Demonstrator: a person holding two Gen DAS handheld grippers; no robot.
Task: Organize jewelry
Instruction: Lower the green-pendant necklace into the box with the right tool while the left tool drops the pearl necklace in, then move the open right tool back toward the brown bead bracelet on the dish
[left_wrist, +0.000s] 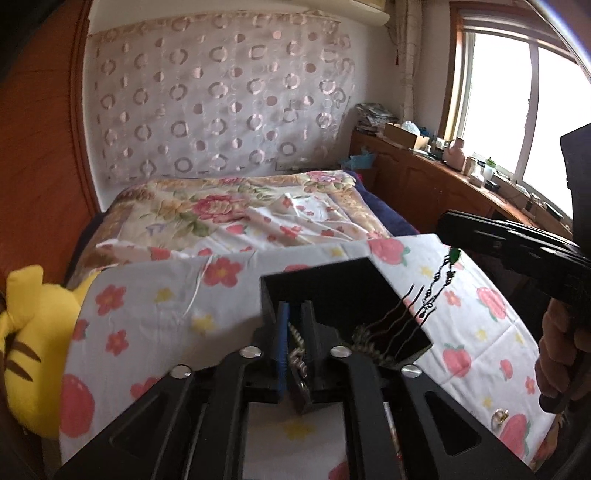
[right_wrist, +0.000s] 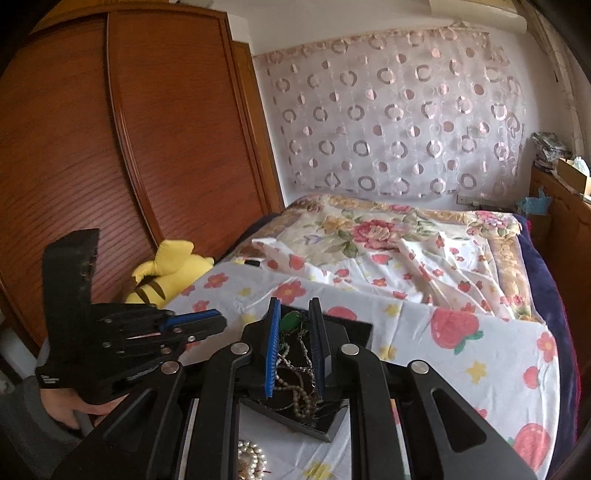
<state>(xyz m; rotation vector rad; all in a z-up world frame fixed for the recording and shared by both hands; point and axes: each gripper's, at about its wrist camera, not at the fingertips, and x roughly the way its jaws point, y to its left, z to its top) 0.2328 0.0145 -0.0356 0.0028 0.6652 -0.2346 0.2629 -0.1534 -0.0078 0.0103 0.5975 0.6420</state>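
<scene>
The work surface is a bed covered by a white cotton sheet (right_wrist: 498, 354) printed with red flowers and strawberries, backed by a sheer curtain (left_wrist: 221, 107) patterned with rings; a ribbed wooden wardrobe (right_wrist: 92, 147) stands at the left. A soft yellow plush toy (right_wrist: 173, 266) lies beside the wardrobe. Next, my left gripper (left_wrist: 293, 332) is clenched on a twisted, rope-textured chain (left_wrist: 297, 350) whose long axis runs along the fingers, between the blue ribbed pad and the black pad. Beyond it sits the black rectangular jewelry box (left_wrist: 332, 291), rigid and matte, resting flat on the sheet. At the right, my right gripper (right_wrist: 295, 343) grasps a fine link necklace (left_wrist: 437, 284) with a green pendant (right_wrist: 290, 319) uppermost; the necklace hangs with its long axis vertical, directly above the box, where further beaded chains lie tangled. A round pearl strand (right_wrist: 251, 458) lies on the sheet just beside the box.
</scene>
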